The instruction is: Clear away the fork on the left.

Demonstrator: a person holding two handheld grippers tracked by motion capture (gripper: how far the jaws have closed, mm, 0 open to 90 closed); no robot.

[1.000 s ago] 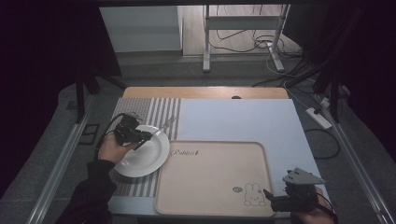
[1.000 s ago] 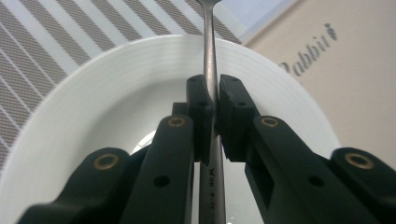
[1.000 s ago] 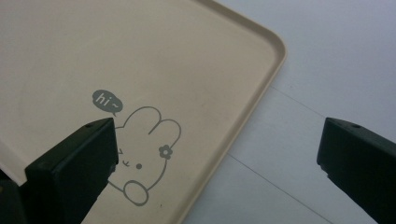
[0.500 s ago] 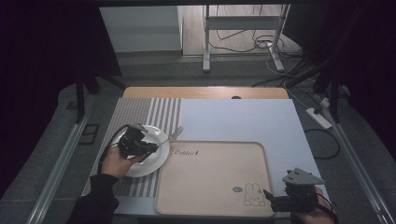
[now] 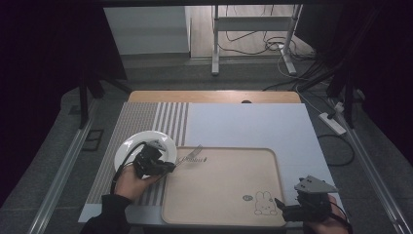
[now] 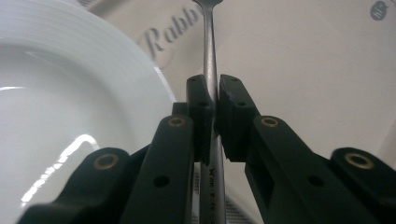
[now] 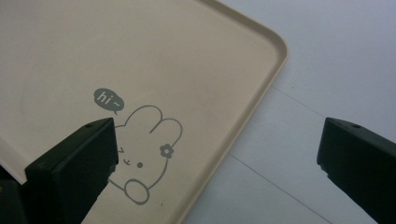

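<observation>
My left gripper (image 5: 168,166) is shut on the handle of a metal fork (image 5: 189,155), whose tines reach over the top left corner of the beige tray (image 5: 229,214). In the left gripper view the fork (image 6: 211,60) runs up between the closed jaws of that gripper (image 6: 212,100), with the white plate (image 6: 60,93) at the left. The plate (image 5: 127,146) lies on the striped mat behind the hand. My right gripper (image 5: 281,207) stands open at the tray's near right corner, and in its own view the wide gripper (image 7: 217,149) frames the rabbit drawing (image 7: 144,149) on the tray (image 7: 252,79).
A grey-striped mat (image 5: 146,119) and a pale blue mat (image 5: 253,124) cover the wooden table (image 5: 214,96). Beyond the table are a metal stand (image 5: 253,34), cables and a power strip (image 5: 332,123) on the floor.
My left gripper has carried the fork off the plate, moving right and toward the near edge, so the tines now reach over the tray's corner. The right gripper has stayed put.
</observation>
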